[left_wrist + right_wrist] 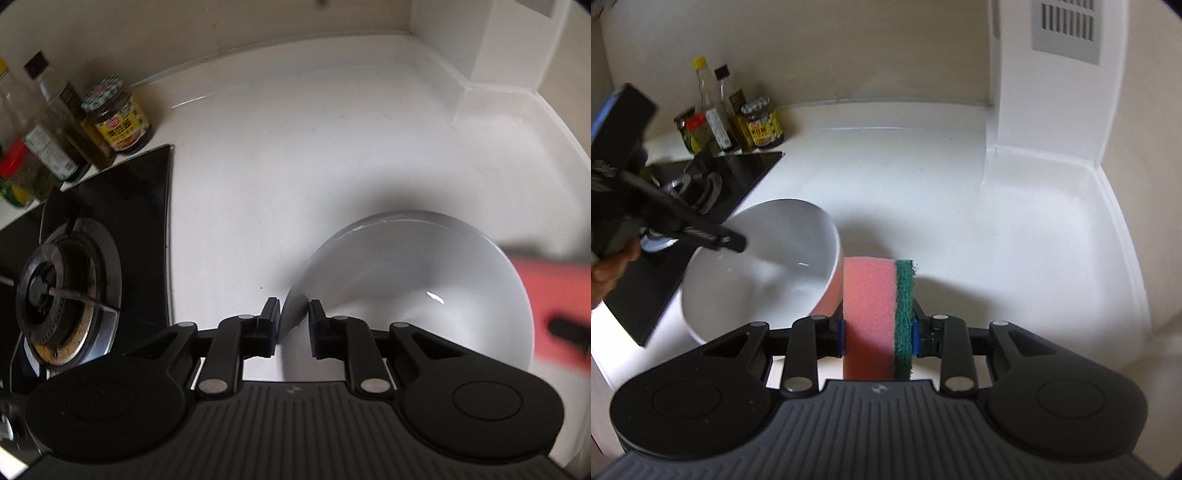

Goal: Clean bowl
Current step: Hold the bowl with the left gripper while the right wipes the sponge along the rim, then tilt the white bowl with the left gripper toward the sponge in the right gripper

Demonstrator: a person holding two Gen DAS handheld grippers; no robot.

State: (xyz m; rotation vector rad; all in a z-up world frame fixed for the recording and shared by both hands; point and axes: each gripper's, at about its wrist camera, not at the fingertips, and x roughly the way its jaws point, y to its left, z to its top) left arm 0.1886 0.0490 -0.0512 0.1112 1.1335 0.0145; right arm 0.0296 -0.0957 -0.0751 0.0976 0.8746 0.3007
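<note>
A white bowl (424,280) (757,273) stands tilted on the white counter, its opening turned toward the sponge. My left gripper (293,317) straddles its near rim, one pad outside and one inside, and holds the wall. In the right wrist view that gripper's fingers (731,240) reach onto the bowl's left rim, with a hand behind them. My right gripper (879,332) is shut on a pink sponge (868,295) with a green scouring layer, held upright just right of the bowl's outer wall. From the left wrist the sponge (554,295) shows as a pink blur over the bowl's right edge.
A black gas hob (110,240) (713,173) with a burner lies left of the bowl. Several bottles and a jar (118,118) (762,125) stand behind it by the wall. The white counter (332,147) runs back to a boxed corner (1045,110) at the right.
</note>
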